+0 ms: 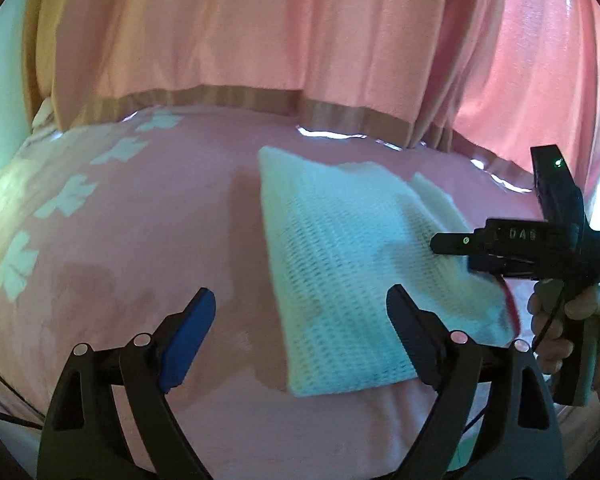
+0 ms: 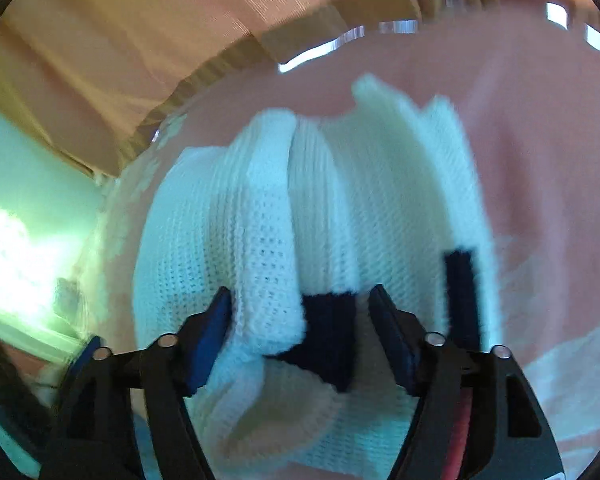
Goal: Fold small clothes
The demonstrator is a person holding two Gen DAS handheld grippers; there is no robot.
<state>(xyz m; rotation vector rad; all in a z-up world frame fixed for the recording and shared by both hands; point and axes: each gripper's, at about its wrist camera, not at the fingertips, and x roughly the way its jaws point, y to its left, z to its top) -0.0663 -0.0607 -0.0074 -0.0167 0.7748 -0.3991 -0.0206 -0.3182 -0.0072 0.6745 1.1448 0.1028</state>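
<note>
A white knitted garment (image 1: 348,276) lies folded into a long rectangle on the pink bedspread (image 1: 140,240). My left gripper (image 1: 300,312) is open and empty, hovering over the garment's near left edge. The right gripper's body (image 1: 540,248) hangs over the garment's right side, held by a hand. In the right wrist view the garment (image 2: 260,220) fills the middle, with a dark navy band (image 2: 328,332) and a red trim (image 2: 458,440) near the jaws. My right gripper (image 2: 300,320) is open, with bunched knit lying between its fingers.
Pink curtains (image 1: 260,28) with a tan hem hang behind the bed. The bedspread carries pale flower shapes (image 1: 68,196) on the left. A pale green wall (image 2: 28,184) and a bright lit patch lie to the left in the right wrist view.
</note>
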